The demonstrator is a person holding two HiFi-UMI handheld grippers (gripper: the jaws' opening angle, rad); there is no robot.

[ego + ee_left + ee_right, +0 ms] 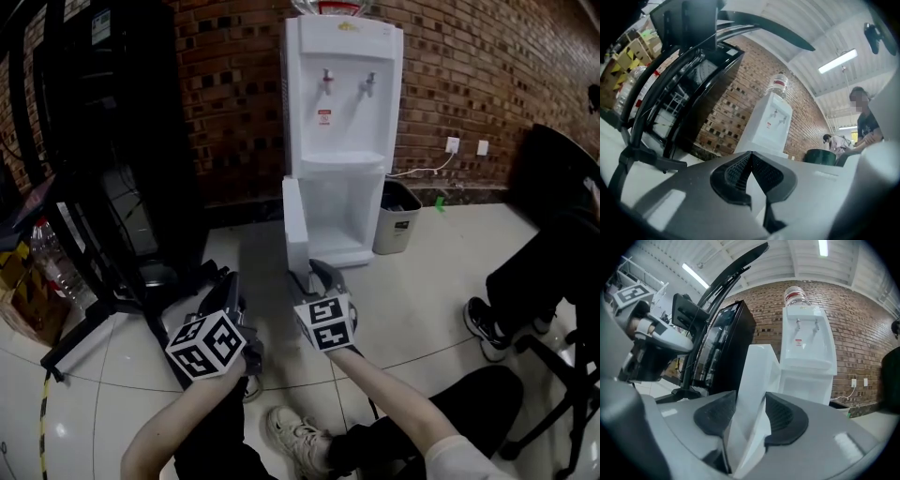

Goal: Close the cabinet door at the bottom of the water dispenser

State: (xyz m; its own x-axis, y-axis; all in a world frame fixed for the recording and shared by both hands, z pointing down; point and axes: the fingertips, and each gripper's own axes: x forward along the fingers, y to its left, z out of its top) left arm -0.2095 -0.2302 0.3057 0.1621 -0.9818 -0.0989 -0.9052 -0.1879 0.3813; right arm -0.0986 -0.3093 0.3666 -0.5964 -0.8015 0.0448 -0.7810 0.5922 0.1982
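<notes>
Head view shows the white water dispenser (342,122) upright against a brick wall (234,84), with its cabinet door (294,220) at the bottom standing open and swung out to the left of the compartment. The open compartment (349,211) shows white inner walls; whether anything is stored in it I cannot tell. A grey waste bin (398,217) stands just beside the dispenser on its right, and its contents cannot be made out. At the far left a cardboard box (28,305) sits on the floor with clear plastic bottles (49,255) at it, beside a black stand (103,169).

The right gripper (322,274) is at the door's free edge. The right gripper view confirms it: both pads are closed on the white door panel, which runs up between them. The left gripper (223,277) hangs to the left, well apart from the door. Its own view shows the jaws brought together at the tips with nothing between them.

The water bottle (796,296) on top of the dispenser is seen whole only in the two gripper views. The head view alone shows the wall sockets (453,144) and a seated person's shoe (487,328). Only the left gripper view shows a standing person (865,124) and a ceiling light (838,60).
</notes>
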